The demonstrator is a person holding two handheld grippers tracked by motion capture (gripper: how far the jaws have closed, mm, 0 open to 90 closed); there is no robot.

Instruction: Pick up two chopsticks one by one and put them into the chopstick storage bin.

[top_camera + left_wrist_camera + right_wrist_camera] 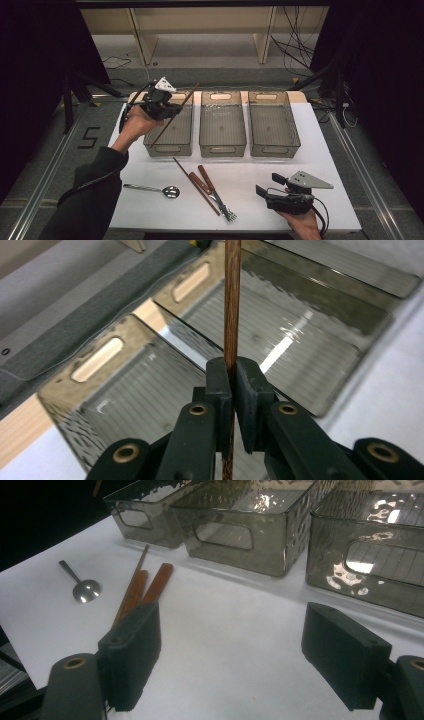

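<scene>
My left gripper [232,390] has its jaws pinched tight on a wooden chopstick [232,300]; the stick runs between the pads and on past them. In the high view the same left gripper [167,108] is held above the left bin [169,148], and the chopstick [172,116] slants across it, upper end toward the bin's far right corner, lower end over its near left part. Whether the lower tip touches the bin floor I cannot tell.

My right gripper [232,652] has its jaws spread wide, nothing between them, bare white table [225,630] beneath. In the high view the right gripper [272,184] sits low at the near right of the table, well apart from the bins.

Three clear grey bins stand side by side at the far edge: left, middle bin [223,125], right bin [273,125].

On the table, near the left bin: a second chopstick [196,186], two wooden-handled utensils [212,189] just beside it, a spoon [152,189] left of them.
</scene>
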